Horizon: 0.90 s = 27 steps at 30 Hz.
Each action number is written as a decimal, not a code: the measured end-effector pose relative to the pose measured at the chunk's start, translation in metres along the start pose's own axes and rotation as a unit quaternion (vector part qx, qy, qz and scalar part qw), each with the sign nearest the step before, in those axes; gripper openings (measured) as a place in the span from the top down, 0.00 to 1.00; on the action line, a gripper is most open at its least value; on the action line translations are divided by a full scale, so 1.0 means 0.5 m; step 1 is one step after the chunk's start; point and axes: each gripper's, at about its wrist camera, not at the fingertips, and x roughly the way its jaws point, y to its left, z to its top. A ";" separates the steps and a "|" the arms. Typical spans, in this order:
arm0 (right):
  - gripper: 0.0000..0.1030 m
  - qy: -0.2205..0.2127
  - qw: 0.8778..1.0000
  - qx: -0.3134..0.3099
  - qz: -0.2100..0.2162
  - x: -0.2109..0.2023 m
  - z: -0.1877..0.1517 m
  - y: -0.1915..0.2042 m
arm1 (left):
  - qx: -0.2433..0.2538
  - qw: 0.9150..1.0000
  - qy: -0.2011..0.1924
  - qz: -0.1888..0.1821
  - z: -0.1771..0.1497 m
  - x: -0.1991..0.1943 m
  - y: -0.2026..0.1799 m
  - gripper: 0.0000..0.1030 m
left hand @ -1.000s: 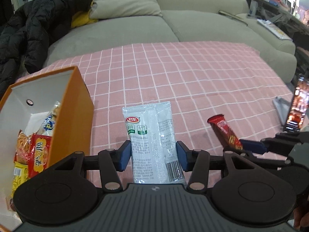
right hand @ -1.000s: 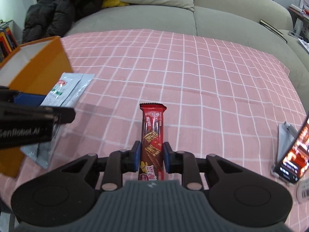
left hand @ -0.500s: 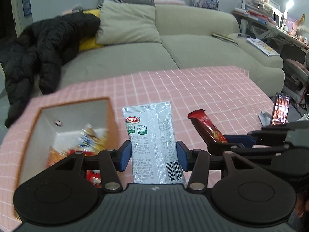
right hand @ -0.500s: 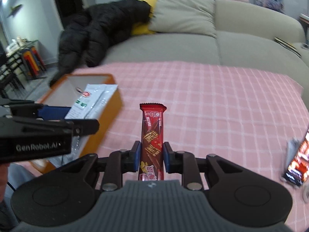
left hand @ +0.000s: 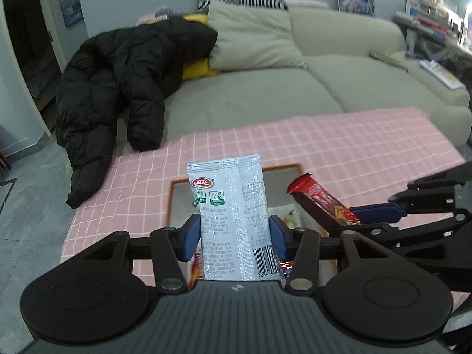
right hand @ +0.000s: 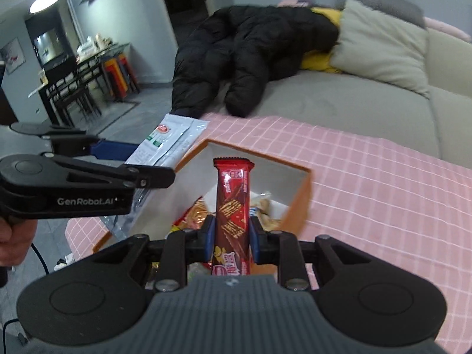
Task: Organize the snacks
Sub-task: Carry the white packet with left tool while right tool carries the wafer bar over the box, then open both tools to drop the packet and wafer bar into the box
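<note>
Both grippers hold snacks above the orange open-topped box (right hand: 298,206).
Left gripper (left hand: 234,233) fingers pinch a white plastic sachet (left hand: 230,206); right gripper (right hand: 231,233) fingers pinch a red wafer bar (right hand: 233,206).

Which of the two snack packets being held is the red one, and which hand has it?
The red wafer bar, clamped in the right gripper over the orange box. The left gripper holds a white packet instead.

black left gripper (right hand: 118,147), blue-padded jaws, white "genrobot.ai" lettering.
</note>
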 end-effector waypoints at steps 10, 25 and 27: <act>0.80 0.084 0.992 -0.081 -0.041 0.214 0.060 0.013 | -0.002 0.997 0.080 -0.010 -0.003 0.187 0.059 0.45; 0.80 0.146 0.964 -0.208 -0.076 0.362 0.044 0.008 | 0.022 0.987 0.160 -0.005 -0.025 0.311 0.051 0.45; 0.80 0.148 0.963 -0.210 -0.077 0.363 0.041 0.011 | 0.025 0.986 0.165 -0.003 -0.029 0.313 0.050 0.44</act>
